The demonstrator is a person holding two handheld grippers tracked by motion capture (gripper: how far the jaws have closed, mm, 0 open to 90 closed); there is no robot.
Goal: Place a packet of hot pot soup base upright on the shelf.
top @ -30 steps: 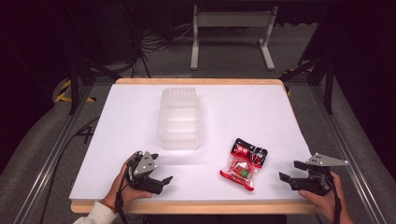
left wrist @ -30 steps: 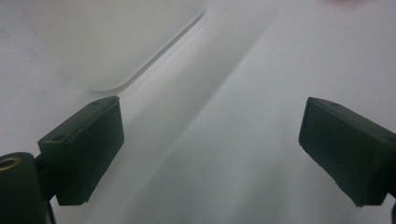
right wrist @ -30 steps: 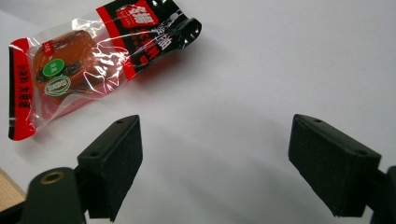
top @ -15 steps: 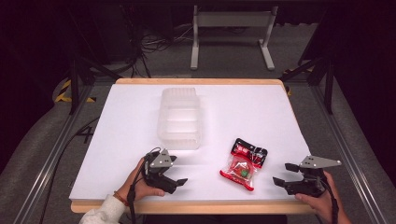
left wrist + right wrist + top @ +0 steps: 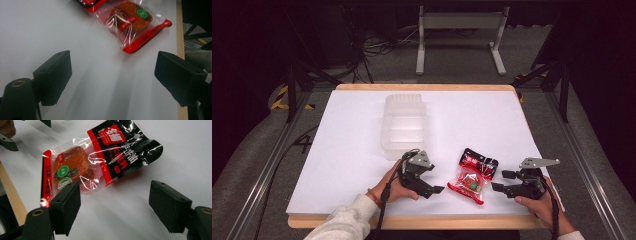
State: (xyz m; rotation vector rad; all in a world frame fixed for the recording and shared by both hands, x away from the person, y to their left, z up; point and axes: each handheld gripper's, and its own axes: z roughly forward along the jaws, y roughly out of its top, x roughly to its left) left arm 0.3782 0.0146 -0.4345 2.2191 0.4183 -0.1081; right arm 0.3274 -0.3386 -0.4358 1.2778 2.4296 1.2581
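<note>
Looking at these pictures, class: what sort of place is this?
Probably a lab set up for recording handling tasks: a white-topped wooden table fenced by metal rails, loose black cables on a grey floor, and a dark, bare background.

clear plastic container (image 5: 405, 125) on white table (image 5: 337, 150) — red-black snack packet (image 5: 473, 175) nearby.

packet (image 5: 130, 22): top cut by left gripper view's edge | print: blurred, unreadable
</note>
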